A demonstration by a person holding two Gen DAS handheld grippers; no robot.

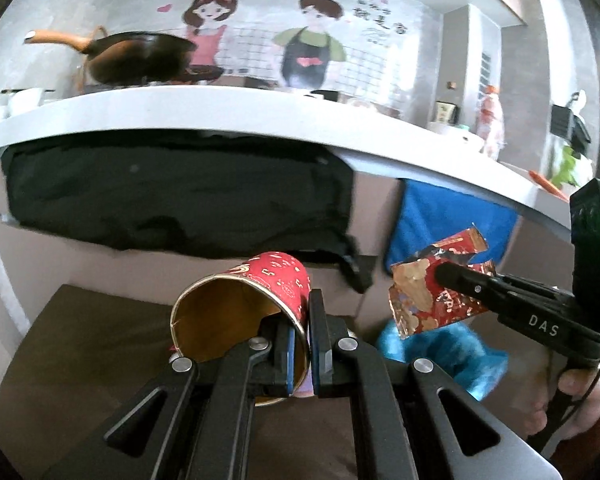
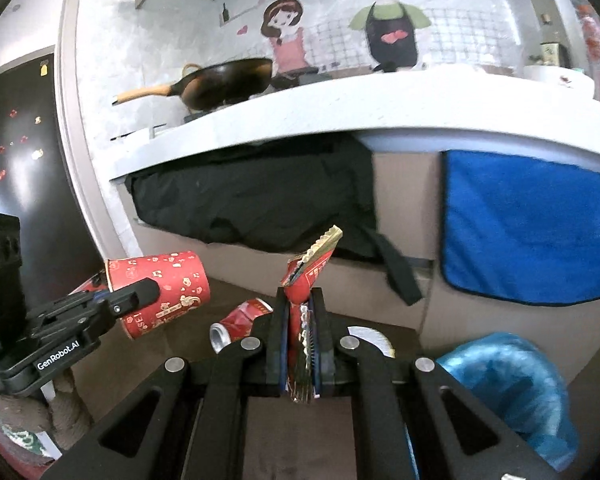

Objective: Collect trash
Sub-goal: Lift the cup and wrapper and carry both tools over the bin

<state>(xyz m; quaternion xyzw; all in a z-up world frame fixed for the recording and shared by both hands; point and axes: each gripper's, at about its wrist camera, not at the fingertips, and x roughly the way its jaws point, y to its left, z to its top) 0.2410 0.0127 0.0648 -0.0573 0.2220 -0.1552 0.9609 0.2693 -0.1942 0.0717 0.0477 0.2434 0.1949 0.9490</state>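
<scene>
in front of the kitchen counter, the left gripper pinched a light, easily crushed paper cup by its rim while the right gripper clamped a thin, crinkly wrapper above the blue-lined bin.

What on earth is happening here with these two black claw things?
A person is clearing up litter with a hand-held gripper in each hand. The left gripper is clamped on the rim of a red paper cup, and the right gripper is clamped on a crumpled red foil wrapper. A crushed red can lies on the brown surface, and a bin with a blue bag sits lower right.
</scene>
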